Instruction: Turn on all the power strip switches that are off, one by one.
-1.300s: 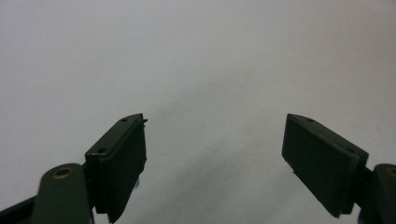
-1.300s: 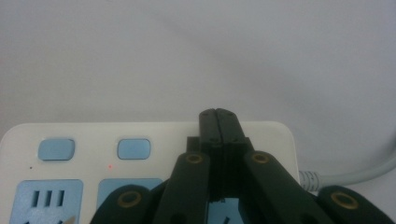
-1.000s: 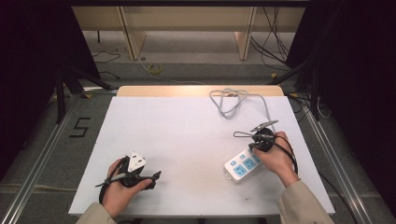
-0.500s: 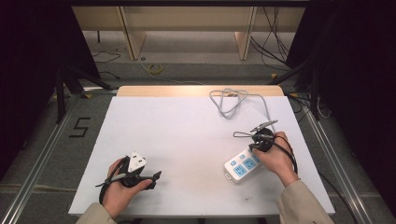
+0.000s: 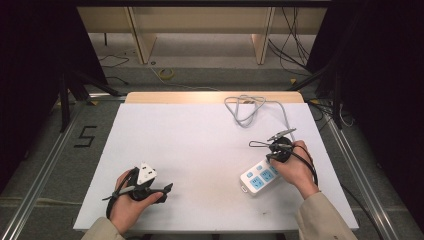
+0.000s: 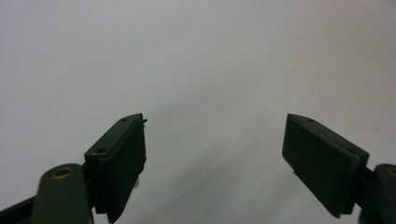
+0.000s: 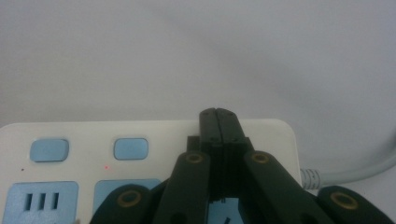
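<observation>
**2 grippers at rest, right one pressed to the power strip**

2 blue rocker switches and a row of blue-faced sockets mark the white power strip (image 5: 259, 179), which I see lying flat on the white counter (image 5: 200, 145) toward its right near corner, turned at a slant to the counter's edge. Its grey cable (image 5: 250, 107) leaves the far end, runs up the right side and lies in loose loops near the far edge. In the right gripper view the strip's casing (image 7: 154, 130) has rounded corners, and a tiny red dot glows between the switches and the sockets below them.

My right gripper (image 5: 278, 151) sits at the strip's far end, held by the right hand (image 5: 295, 167), whose sleeve enters from the bottom right. Its jaws are fully closed, pad against pad with nothing between them, and their joined tip (image 7: 218, 122) rests over the top of the strip beside the 2nd switch; I cannot tell whether it presses down on the casing.

My left gripper (image 5: 150, 186) lies low over the counter's near left part, well apart from the strip, gripped by the left hand (image 5: 127, 200), jaws pointing right. In its own view the jaws (image 6: 215, 163) stand wide apart over bare white counter, holding nothing.
</observation>
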Demonstrator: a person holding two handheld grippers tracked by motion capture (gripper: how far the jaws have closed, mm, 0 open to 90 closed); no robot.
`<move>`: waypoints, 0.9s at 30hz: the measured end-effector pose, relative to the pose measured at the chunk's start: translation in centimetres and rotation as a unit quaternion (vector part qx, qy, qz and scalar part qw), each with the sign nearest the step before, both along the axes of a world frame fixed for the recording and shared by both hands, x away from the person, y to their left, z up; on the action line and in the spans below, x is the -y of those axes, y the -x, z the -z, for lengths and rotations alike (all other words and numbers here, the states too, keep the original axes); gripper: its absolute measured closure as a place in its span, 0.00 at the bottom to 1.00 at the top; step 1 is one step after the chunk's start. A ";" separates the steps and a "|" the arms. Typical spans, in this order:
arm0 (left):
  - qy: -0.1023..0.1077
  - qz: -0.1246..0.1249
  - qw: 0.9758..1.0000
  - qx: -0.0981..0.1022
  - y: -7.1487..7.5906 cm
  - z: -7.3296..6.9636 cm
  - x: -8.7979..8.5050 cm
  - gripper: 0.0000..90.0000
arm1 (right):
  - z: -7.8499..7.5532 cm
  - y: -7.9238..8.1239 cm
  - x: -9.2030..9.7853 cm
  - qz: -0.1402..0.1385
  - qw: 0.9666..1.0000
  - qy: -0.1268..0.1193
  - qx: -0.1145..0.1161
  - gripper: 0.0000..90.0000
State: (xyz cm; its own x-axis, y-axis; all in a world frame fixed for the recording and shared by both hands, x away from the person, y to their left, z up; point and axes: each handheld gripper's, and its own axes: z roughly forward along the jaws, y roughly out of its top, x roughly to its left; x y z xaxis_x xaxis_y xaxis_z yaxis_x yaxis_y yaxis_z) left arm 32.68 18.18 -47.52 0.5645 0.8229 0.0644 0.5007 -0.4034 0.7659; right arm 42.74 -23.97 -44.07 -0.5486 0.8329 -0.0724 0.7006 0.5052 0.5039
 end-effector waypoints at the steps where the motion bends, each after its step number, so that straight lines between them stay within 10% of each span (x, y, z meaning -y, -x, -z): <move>1: 0.000 -0.001 1.000 0.000 0.0 0.0 0.0 0.24 | 0.0 0.0 0.0 0.001 1.000 -0.001 0.000 1.00; 27: 0.001 0.000 1.000 0.003 0.1 0.0 0.0 0.24 | 0.1 -0.1 0.2 0.001 1.000 -0.013 0.001 1.00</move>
State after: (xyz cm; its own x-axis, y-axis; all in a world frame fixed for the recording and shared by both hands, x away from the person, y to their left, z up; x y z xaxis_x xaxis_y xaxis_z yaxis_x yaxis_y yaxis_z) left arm 32.62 18.23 -47.51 0.5634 0.8236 0.0653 0.4972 -0.4011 0.7694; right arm 42.80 -24.18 -44.19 -0.5477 0.8351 -0.0522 0.7002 0.4915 0.5178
